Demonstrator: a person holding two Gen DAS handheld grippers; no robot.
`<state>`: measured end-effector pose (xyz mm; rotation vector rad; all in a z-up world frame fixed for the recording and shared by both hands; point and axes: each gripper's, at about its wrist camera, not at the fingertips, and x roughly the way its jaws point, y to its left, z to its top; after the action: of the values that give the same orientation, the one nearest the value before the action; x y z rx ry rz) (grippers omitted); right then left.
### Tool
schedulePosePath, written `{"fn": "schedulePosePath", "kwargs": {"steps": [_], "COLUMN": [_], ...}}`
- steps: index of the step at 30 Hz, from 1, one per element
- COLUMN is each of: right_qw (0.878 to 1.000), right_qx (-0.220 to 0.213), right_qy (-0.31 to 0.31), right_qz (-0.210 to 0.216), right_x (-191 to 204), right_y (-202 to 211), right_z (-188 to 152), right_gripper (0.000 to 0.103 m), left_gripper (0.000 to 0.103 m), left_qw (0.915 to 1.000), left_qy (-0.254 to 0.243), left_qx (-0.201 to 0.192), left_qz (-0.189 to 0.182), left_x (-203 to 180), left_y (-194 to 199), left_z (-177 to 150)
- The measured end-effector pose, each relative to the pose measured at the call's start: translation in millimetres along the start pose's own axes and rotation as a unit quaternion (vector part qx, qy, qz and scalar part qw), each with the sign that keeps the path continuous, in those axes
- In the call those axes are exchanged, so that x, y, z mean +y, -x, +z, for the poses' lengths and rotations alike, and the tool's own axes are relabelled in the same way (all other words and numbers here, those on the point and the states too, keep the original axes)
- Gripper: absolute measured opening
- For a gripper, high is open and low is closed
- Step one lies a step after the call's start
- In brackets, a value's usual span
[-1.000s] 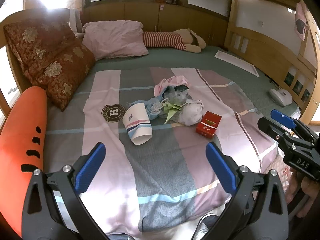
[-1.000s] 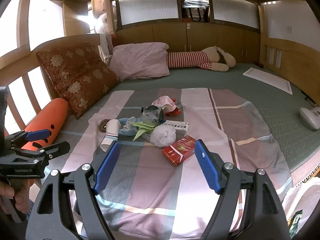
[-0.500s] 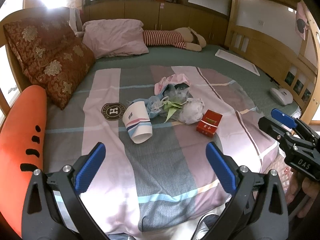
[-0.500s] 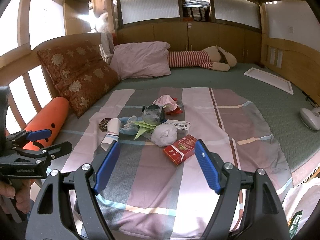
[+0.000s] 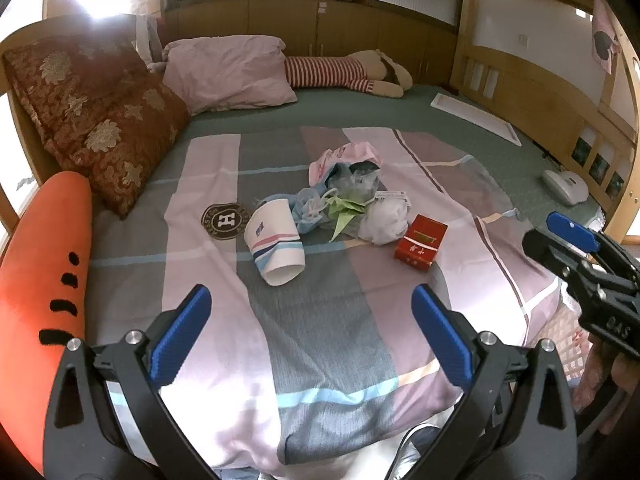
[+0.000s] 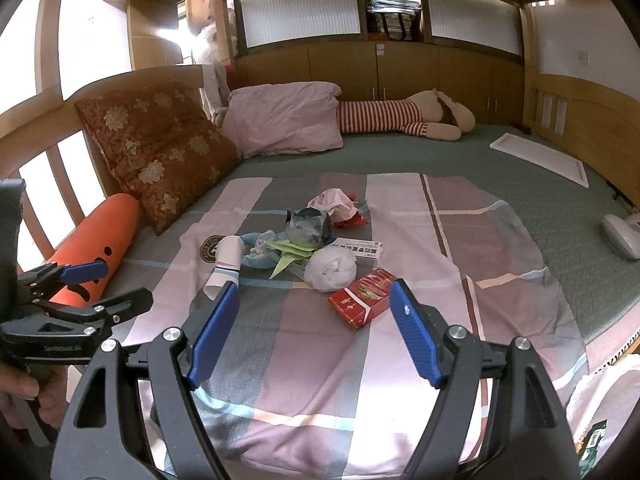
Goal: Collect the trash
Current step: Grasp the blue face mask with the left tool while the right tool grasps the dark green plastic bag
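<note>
A heap of trash lies in the middle of the striped bedspread (image 5: 320, 320): a tipped paper cup (image 5: 276, 246) (image 6: 226, 260), a red carton (image 5: 420, 242) (image 6: 362, 296), a crumpled white bag (image 5: 386, 220) (image 6: 330, 268), green paper (image 5: 346, 210) (image 6: 294, 252), a pink bag (image 5: 344, 156) (image 6: 334, 200) and a small white box (image 6: 362, 250). My left gripper (image 5: 312, 328) hovers open at the bed's near edge, short of the cup. My right gripper (image 6: 314, 322) is open too, just short of the red carton. Nothing sits between either pair of fingers.
An orange carrot-shaped bolster (image 5: 40, 264) lies at the left edge beside brown floral cushions (image 5: 100, 120). A pink pillow (image 5: 228, 72) and a striped plush toy (image 5: 344, 72) lie at the back. A white frame (image 5: 476, 118) and a white device (image 5: 566, 186) rest on the right.
</note>
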<state>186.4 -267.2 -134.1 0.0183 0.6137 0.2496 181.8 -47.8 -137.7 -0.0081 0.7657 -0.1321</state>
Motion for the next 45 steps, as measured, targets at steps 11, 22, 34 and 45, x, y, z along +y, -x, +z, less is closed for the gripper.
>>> {"fn": "schedulePosePath", "kwargs": {"steps": [11, 22, 34, 45], "right_qw": [1.0, 0.999, 0.99, 0.992], "right_qx": [0.013, 0.034, 0.132, 0.115], "right_qy": [-0.009, 0.012, -0.03, 0.002], "right_qz": [0.01, 0.006, 0.035, 0.052], "right_x": [-0.6, 2.4, -1.9, 12.3], "right_y": [0.2, -22.6, -207.7, -187.5], "right_z": [-0.7, 12.7, 64.4, 80.2], "right_gripper": [0.076, 0.076, 0.076, 0.047], "left_gripper": [0.062, 0.008, 0.007, 0.007], "left_qw": [0.9964, 0.9877, 0.993, 0.9933], "left_qy": [-0.065, -0.057, 0.061, 0.08], "left_qx": [0.054, 0.144, -0.064, -0.073], "left_qz": [-0.001, -0.016, -0.079, -0.041], "left_x": [-10.7, 0.8, 51.7, 58.0], "left_y": [-117.4, -222.8, -9.8, 18.8], "left_z": [57.9, 62.6, 97.1, 39.6]}}
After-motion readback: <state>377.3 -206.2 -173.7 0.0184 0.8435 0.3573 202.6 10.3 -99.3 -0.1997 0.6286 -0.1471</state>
